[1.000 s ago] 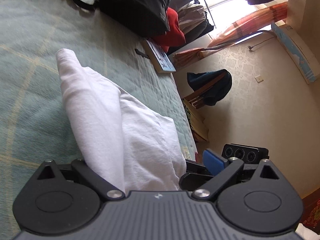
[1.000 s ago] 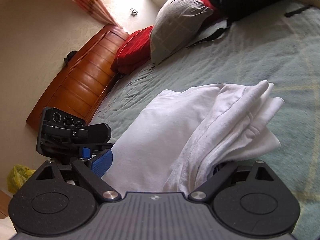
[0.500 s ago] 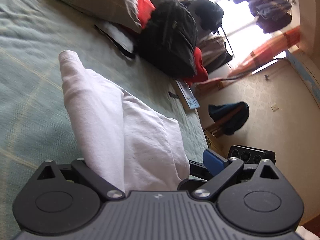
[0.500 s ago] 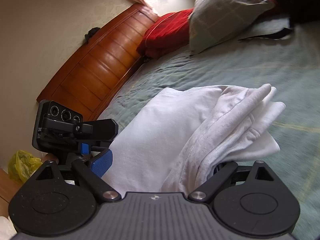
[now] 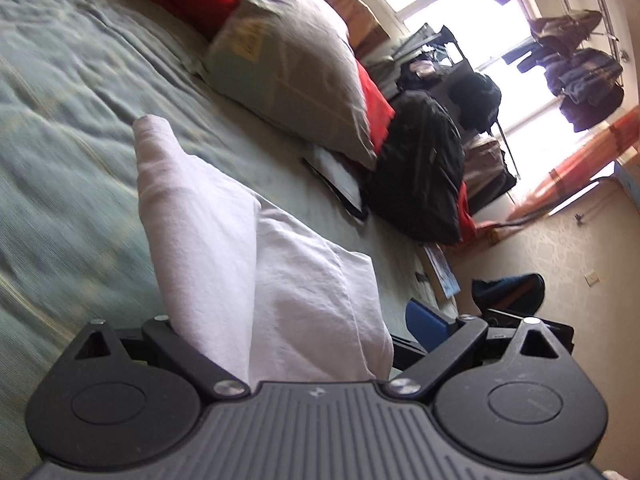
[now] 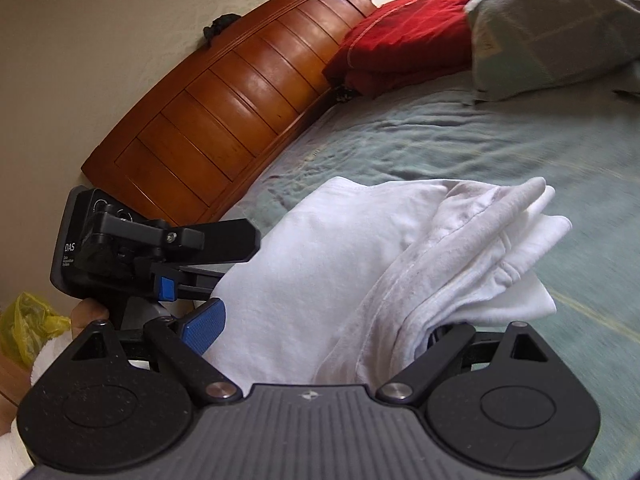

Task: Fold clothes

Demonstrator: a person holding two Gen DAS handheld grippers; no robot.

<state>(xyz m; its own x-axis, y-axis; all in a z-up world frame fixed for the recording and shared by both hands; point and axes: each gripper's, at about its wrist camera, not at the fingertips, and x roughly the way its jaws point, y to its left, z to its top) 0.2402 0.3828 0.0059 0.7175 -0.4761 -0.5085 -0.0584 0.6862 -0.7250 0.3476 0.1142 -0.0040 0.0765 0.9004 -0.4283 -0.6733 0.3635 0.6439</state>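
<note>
A folded white garment (image 5: 256,264) hangs bunched between both grippers above the green bedspread (image 5: 60,160). My left gripper (image 5: 304,344) is shut on one end of it; the cloth covers the fingertips. In the right wrist view the same white garment (image 6: 360,264) is draped over my right gripper (image 6: 320,344), which is shut on its other end. One blue pad (image 6: 202,326) shows at the left of the cloth. The left gripper (image 6: 168,256) is seen from the side there, close at the left.
A grey pillow (image 5: 296,64) and red cushions (image 6: 404,48) lie by the wooden headboard (image 6: 224,112). A black backpack (image 5: 420,176) and a book (image 5: 444,276) sit on the bed's far side. A yellow bag (image 6: 28,324) lies on the floor.
Both grippers have swung with the garment toward the head of the bed; the pillows and headboard have come further into view. The grip on the cloth is unchanged.
</note>
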